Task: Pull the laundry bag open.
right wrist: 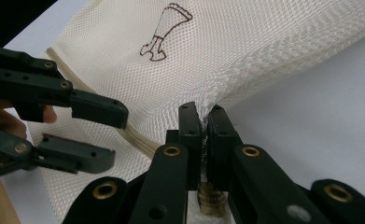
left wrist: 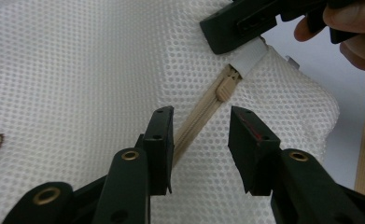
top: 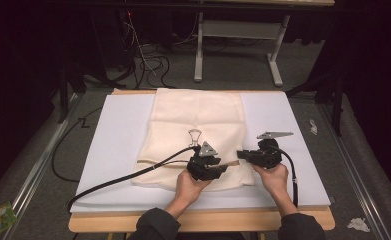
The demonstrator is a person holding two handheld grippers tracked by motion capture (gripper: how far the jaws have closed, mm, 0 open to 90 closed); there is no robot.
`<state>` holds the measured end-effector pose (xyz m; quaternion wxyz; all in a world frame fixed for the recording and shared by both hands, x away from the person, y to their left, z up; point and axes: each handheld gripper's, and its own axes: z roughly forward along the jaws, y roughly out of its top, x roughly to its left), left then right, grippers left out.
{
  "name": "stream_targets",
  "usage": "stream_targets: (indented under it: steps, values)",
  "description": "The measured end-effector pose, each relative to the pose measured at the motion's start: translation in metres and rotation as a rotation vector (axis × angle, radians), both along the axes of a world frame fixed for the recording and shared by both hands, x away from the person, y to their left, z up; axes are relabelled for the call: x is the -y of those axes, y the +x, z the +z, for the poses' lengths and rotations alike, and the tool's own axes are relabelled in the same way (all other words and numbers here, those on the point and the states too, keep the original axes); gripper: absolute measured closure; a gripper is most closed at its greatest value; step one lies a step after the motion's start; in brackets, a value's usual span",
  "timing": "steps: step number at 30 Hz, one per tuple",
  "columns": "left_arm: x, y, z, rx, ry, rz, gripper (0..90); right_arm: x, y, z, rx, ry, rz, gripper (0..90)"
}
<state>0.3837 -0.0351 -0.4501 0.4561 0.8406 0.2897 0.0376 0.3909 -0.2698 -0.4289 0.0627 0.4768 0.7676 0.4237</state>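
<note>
Two grippers work at the zip end of a cream mesh bag on the white surface.

High view: the mesh bag (top: 195, 135) lies flat mid-surface (top: 118, 145); the left gripper (top: 222, 170) and right gripper (top: 241, 154) meet at its near edge.
Left gripper view: its jaws stand apart, astride the beige zip (left wrist: 199, 119), just short of the zip pull (left wrist: 225, 87), pressing nothing.
Right gripper view: its jaws are clamped together on the bag's edge by the zip's end, bunching the mesh.
</note>
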Motion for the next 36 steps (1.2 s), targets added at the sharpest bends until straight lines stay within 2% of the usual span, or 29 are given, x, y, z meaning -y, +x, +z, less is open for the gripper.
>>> stream_targets:
  steps: [4,10,14,28,36]
  values:
    - [0.006,0.0,-0.003,-0.005,0.014,-0.012,62.5,-0.001,0.0,0.0,-0.002,0.004,-0.001,87.9]
    - [0.014,-0.001,-0.002,-0.005,0.005,-0.016,63.1,-0.002,-0.001,0.001,0.007,-0.002,0.006,88.0]
    - [0.018,-0.001,-0.003,-0.004,0.013,-0.022,63.0,-0.003,-0.001,0.001,0.0,-0.001,0.004,87.9]
    - [0.023,-0.001,-0.004,-0.01,-0.009,-0.018,63.5,-0.008,-0.001,0.004,0.003,-0.009,0.018,88.0]
    - [0.024,0.0,-0.004,-0.01,-0.018,-0.028,67.4,-0.01,-0.001,0.004,-0.001,-0.011,0.019,87.9]
